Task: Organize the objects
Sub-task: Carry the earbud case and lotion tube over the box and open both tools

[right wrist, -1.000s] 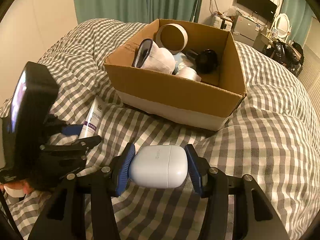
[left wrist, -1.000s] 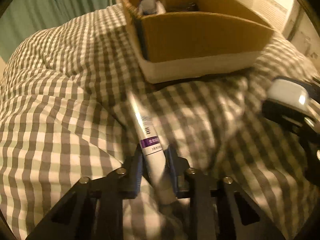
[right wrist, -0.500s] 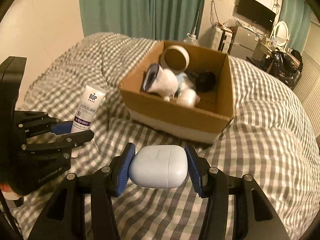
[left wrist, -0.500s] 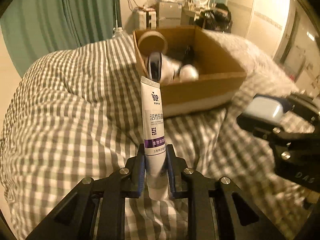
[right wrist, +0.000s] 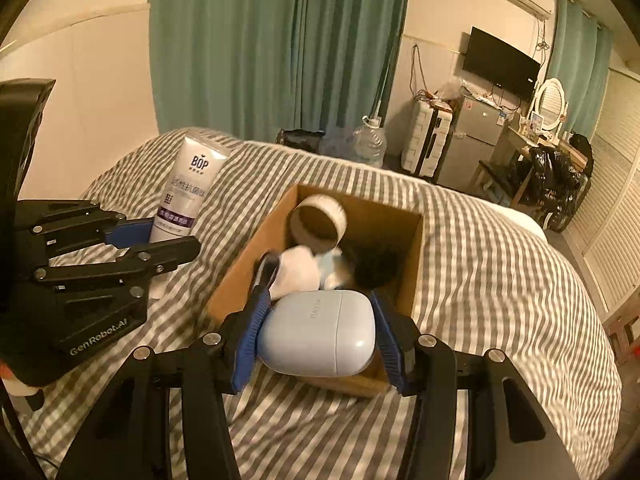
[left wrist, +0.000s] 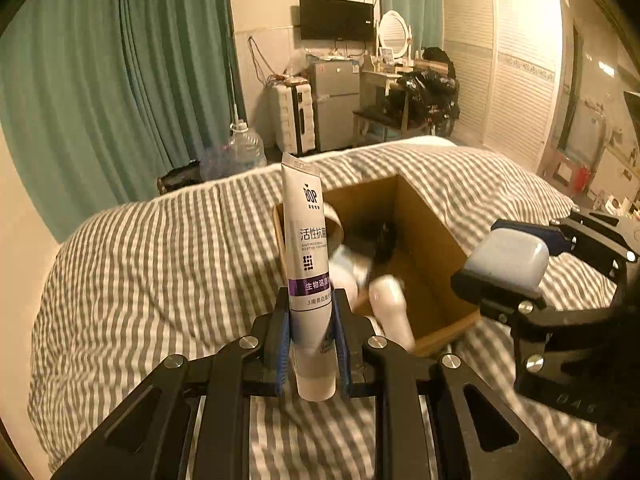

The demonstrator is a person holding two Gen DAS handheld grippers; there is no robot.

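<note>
Two grippers: both loaded, raised over the grey-and-white striped bedcover (right wrist: 500, 264).
Left gripper (left wrist: 310, 344): lower centre of its view, blue pads clamped on an upright white BOP toothpaste tube with a purple band (left wrist: 307, 260).
Open brown cardboard box (right wrist: 408, 248): frame centre, holding a tape roll (right wrist: 318, 224) and blurred items.
Right gripper (right wrist: 318, 334): lower centre, pads pressed on a pale blue rounded plastic earbud case (right wrist: 318, 332), just before the box.
</note>
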